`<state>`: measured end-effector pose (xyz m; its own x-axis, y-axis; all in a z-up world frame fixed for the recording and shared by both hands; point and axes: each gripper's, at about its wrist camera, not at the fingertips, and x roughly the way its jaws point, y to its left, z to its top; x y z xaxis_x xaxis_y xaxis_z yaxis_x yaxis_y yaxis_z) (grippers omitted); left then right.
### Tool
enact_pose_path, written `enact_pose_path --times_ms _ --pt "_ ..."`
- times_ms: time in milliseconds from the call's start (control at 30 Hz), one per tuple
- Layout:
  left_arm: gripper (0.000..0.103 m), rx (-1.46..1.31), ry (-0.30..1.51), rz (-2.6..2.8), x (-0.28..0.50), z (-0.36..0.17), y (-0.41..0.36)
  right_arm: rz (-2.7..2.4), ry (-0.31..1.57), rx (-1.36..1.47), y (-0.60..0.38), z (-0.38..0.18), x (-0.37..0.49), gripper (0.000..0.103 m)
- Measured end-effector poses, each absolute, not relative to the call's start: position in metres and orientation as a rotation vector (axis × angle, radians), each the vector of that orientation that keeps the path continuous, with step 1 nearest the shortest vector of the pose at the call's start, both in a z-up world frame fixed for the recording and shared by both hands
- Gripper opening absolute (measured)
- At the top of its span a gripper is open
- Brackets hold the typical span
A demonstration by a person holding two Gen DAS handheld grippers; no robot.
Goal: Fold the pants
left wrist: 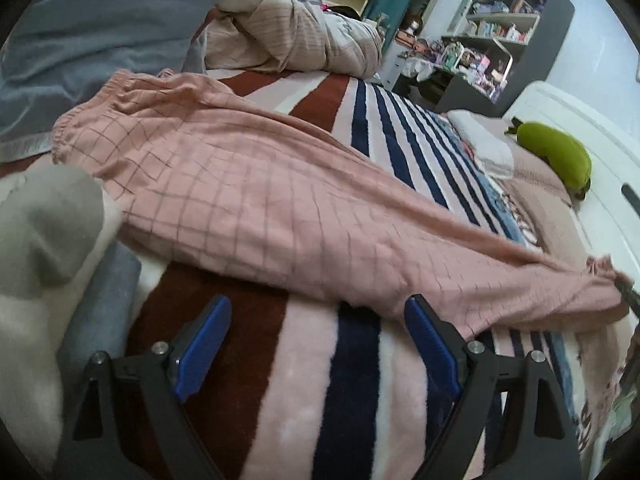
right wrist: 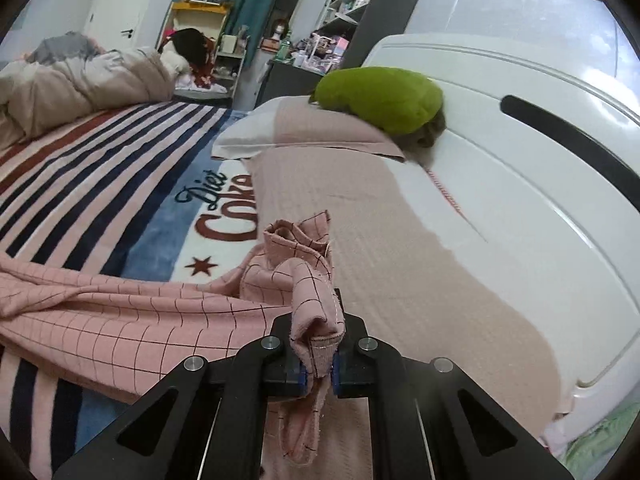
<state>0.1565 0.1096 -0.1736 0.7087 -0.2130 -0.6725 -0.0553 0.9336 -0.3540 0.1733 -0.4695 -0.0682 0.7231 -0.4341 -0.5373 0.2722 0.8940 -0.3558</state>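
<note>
On the striped blanket (left wrist: 320,380) the pink checked pants (left wrist: 248,200) lie halved lengthwise, legs seemingly stacked, cross-folds probably remaining; right tongs (right wrist: 318,376) are clamped on the cuffs (right wrist: 308,280), left tongs (left wrist: 316,320) gape empty beside the pants' near edge.

— What do we see on the bed (left wrist: 304,392)?
— We see a striped blanket (right wrist: 100,168) spread over it, with pink checked pants (left wrist: 248,196) laid lengthwise on top.
— And toward the headboard edge?
— We find a pillow (right wrist: 320,136) with a green plush toy (right wrist: 380,100) resting on it; a crumpled duvet (left wrist: 288,36) sits at the far edge.
</note>
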Motion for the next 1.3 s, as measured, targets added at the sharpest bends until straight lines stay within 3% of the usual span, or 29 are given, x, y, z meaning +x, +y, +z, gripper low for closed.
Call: enact_pose_path --times_ms 233,300,433,467,533,567,600,633,667,700,733,833,1300 --pt "0.086 -0.332 0.803 -0.024 0.192 -0.176 0.105 -0.345 0.845 -0.176 -0.484 -0.115 0.185 0.004" --pt "0.086 -0.336 0.802 0.0 0.201 -0.176 0.107 -0.363 0.853 -0.169 -0.487 -0.126 0.186 0.016" --pt "0.086 -0.354 0.8 0.058 0.217 -0.175 0.116 -0.364 0.824 -0.211 -0.479 -0.13 0.191 0.054" --pt "0.086 -0.355 0.802 0.07 0.22 -0.175 0.118 -0.366 0.825 -0.218 -0.477 -0.131 0.193 0.057" --pt "0.084 -0.36 0.807 0.077 0.226 -0.178 0.119 -0.359 0.844 -0.237 -0.473 -0.136 0.198 0.057" --pt "0.08 -0.352 0.806 0.083 0.228 -0.179 0.118 -0.358 0.838 -0.247 -0.471 -0.138 0.2 0.049" --pt "0.068 -0.337 0.811 0.093 0.229 -0.18 0.117 -0.36 0.839 -0.271 -0.468 -0.14 0.201 0.04" --pt "0.054 -0.325 0.814 0.098 0.231 -0.182 0.116 -0.367 0.842 -0.293 -0.467 -0.143 0.203 0.019" --pt "0.045 -0.328 0.809 0.09 0.23 -0.183 0.117 -0.369 0.834 -0.301 -0.466 -0.143 0.203 0.007" --pt "0.028 -0.334 0.804 0.079 0.229 -0.182 0.118 -0.368 0.818 -0.288 -0.467 -0.142 0.202 0.007" --pt "0.017 -0.338 0.794 0.068 0.228 -0.181 0.119 -0.37 0.81 -0.28 -0.468 -0.14 0.201 0.005" --pt "0.012 -0.311 0.762 0.075 0.222 -0.173 0.116 -0.389 0.76 -0.269 -0.47 -0.132 0.194 0.004" --pt "0.011 -0.257 0.721 0.004 0.19 -0.137 0.108 -0.399 0.695 -0.23 -0.481 -0.076 0.142 0.004"
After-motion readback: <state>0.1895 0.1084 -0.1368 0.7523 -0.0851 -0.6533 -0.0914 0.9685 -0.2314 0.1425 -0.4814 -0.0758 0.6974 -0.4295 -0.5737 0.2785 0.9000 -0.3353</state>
